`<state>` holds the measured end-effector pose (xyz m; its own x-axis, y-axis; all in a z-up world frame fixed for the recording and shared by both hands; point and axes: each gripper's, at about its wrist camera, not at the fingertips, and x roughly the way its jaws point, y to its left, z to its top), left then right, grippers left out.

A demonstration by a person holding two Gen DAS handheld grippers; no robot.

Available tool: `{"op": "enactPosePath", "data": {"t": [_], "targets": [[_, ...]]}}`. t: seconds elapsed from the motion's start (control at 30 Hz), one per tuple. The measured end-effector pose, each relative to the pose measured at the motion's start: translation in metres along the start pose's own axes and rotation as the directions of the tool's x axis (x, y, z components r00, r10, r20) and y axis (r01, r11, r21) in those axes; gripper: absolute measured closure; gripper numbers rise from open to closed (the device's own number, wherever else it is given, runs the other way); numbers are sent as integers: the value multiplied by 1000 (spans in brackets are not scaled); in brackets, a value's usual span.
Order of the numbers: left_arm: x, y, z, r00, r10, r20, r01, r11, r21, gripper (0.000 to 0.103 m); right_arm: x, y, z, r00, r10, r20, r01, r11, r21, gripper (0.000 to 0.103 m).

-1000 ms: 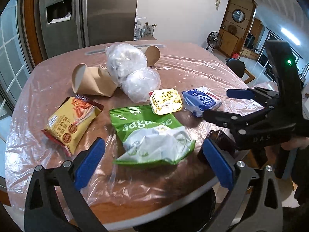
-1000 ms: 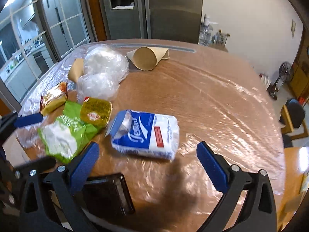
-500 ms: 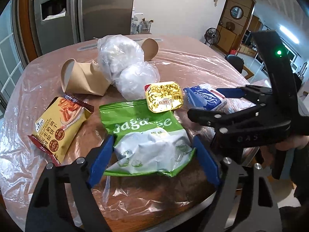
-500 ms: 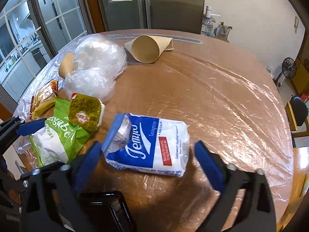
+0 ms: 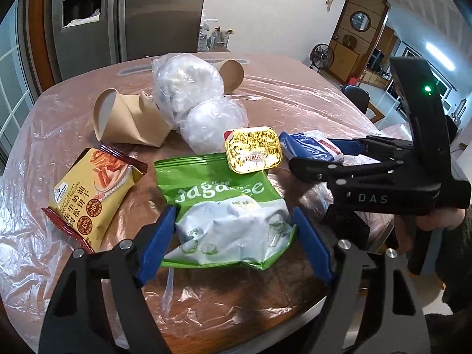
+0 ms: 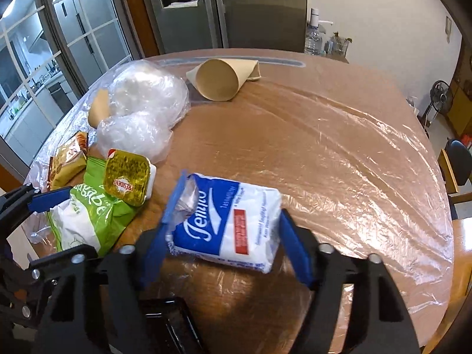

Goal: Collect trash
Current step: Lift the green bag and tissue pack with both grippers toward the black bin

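Left gripper [image 5: 234, 236] pinches the green snack bag [image 5: 224, 209] – jaws just closing; right gripper [image 6: 222, 247] squeezes the blue-and-white tissue pack [image 6: 227, 221], jaws likewise just closing.

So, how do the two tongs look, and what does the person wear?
Both tongs, left and right, are black plastic frames with silver rivets and blue pads on the fingers. The right one's body carries the letters DAS and a green light. A dark sleeve shows behind the hand.
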<state>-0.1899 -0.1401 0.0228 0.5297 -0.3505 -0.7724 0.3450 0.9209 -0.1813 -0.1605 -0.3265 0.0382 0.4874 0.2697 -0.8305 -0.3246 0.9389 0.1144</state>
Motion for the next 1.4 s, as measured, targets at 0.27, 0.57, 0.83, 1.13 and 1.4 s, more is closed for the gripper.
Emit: {"op": "enactPosePath", "data": {"t": [0.27,0.57,0.83,1.13,1.4], "targets": [[-15,11,-7,1000,6,14,-5,999,-32,24,-8,-9,-3,1000,17,20,-18,999,34,46],[-31,20,0,999,-42,6,43,997,-67,24,-20,-13,-4,998,30,48,-33,998,50,46],[-36,-4,-3,981,184,58,-191,972,138,24,-22,-11,-4,998,31,54,-34,998,52,46],[-38,5,0,986,155,54,-159,984,77,24,-22,-5,-10,998,44,55,-47,997,54,46],[-37,9,-6,987,150,53,-153,987,54,24,-25,-2,-13,997,46,64,-49,998,51,46]]}}
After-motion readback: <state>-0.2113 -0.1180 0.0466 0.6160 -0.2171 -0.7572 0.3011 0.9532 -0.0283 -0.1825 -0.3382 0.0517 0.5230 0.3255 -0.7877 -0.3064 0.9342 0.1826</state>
